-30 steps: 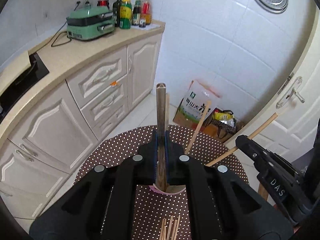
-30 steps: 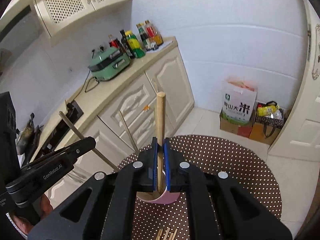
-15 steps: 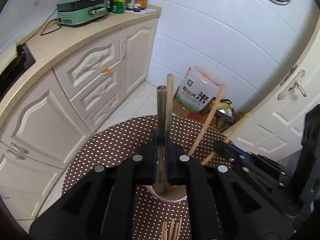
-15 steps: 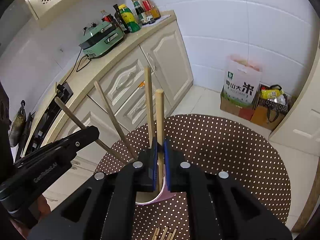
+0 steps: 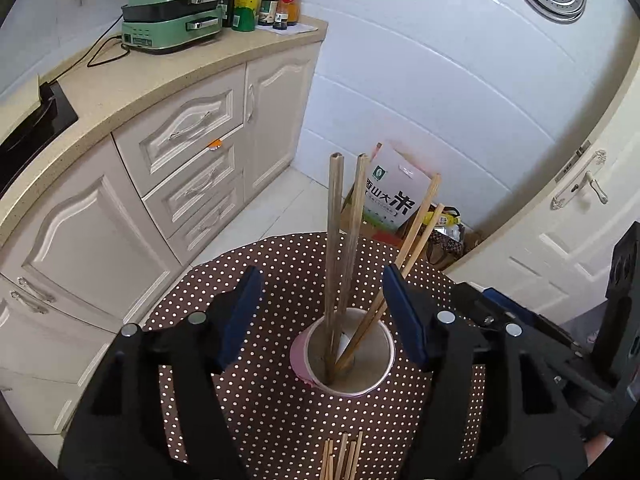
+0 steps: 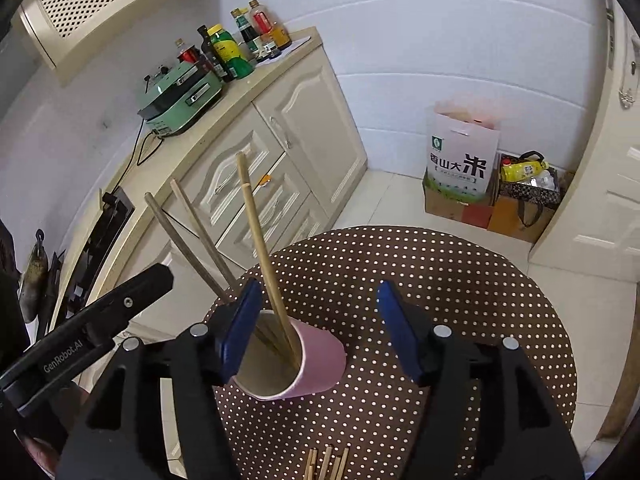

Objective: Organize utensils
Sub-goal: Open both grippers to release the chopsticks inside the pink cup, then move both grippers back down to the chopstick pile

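We note the left hand-held gripper (image 5: pixel 322 306), jaws opening, nothing pressed between the pads, though two dark chopsticks (image 5: pixel 334 240) rise between them. These stand in the pink paper cup (image 5: pixel 306 360) with two paler ones leaning toward 1 o'clock. Right hand-held gripper (image 6: pixel 318 322) likewise opening, pads clear. Loose chopsticks (image 6: pixel 326 462) lie at 6 o'clock on the polka-dot tabletop (image 6: pixel 460 280).
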{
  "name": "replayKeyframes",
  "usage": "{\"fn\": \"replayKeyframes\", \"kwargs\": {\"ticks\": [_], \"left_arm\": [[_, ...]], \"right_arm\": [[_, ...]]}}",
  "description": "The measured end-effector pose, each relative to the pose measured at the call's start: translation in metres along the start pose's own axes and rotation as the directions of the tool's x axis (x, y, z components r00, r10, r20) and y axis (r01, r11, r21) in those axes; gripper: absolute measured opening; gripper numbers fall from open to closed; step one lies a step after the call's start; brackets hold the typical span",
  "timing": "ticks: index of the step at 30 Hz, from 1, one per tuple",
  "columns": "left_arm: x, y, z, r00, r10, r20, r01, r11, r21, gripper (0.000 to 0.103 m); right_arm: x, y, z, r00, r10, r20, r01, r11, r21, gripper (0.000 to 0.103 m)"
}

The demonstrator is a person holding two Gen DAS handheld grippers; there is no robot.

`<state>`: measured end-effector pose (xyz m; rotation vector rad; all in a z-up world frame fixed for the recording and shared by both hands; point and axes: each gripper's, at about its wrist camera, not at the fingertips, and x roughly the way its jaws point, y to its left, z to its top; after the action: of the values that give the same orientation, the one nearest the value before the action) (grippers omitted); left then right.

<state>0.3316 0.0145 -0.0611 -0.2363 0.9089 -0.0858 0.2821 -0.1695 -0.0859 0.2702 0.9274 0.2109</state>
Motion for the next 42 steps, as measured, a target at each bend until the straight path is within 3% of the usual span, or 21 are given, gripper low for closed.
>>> {"fn": "replayKeyframes", "kwargs": {"ticks": [18,32,42], "left_arm": [[-0.027,0.008,-0.028,0.999,0.036,0.005,-0.036,0.999,0.006,0.063],[-0.055,0.014,-0.066,0.997,0.08,-0.006,-0.08,0.997,0.018,0.063],[-0.058,0.012,-0.113,0.992,0.076,-0.097,-0.071,0.996,0.063,0.064]], "right_arm": [[-0.034,0.0,-0.028,0.999,-0.034,0.009,0.034,0.999,-0.004,0.062],[-0.056,0.004,-0.071,0.998,-0.063,-0.022,0.063,0.998,0.001,0.067],[-0.057,0.0,-0.118,0.989,-0.106,-0.101,0.107,0.994,0.004,0.069]]}}
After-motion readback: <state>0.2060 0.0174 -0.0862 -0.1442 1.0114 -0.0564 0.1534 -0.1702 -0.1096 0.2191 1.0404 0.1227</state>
